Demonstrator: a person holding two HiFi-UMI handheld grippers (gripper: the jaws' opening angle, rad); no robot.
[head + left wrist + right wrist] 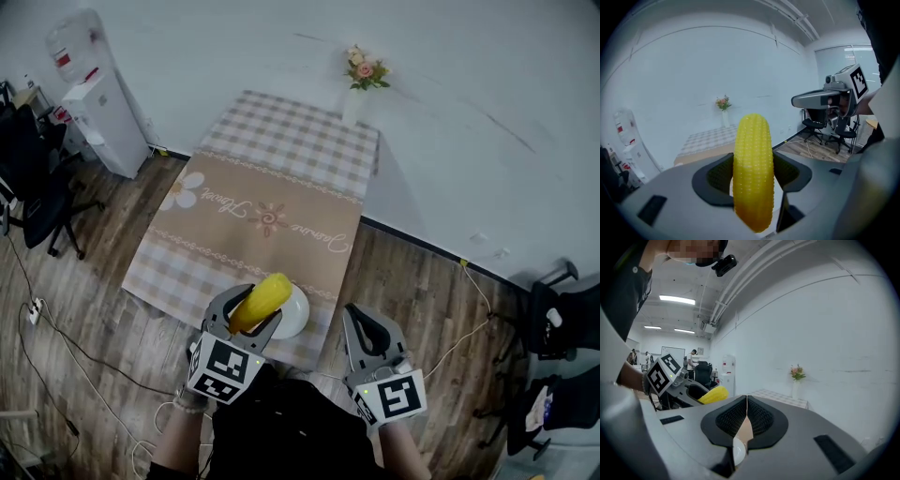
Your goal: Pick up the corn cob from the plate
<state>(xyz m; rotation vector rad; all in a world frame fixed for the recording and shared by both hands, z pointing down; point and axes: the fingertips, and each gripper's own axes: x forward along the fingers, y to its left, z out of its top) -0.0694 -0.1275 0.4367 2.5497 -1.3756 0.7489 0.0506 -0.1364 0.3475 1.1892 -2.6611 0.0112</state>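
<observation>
- Long table [234, 267] with a checked and tan cloth, pushed against the white wall. There's a vase of flowers [361, 80] at its far end, and nothing sits between the grippers and the plate [296, 316].
- Water dispenser [101, 111] and an office chair [37, 192] off to the left, cables [56, 342] across the wood floor.
- The cloth has cursive lettering, too small to read.
- Left gripper [246, 316] is clamped on the corn cob [261, 302], one jaw on each side. The cob is tilted over the plate's left edge.
- Right gripper [370, 335] is closed with nothing in it, just beside the plate.
</observation>
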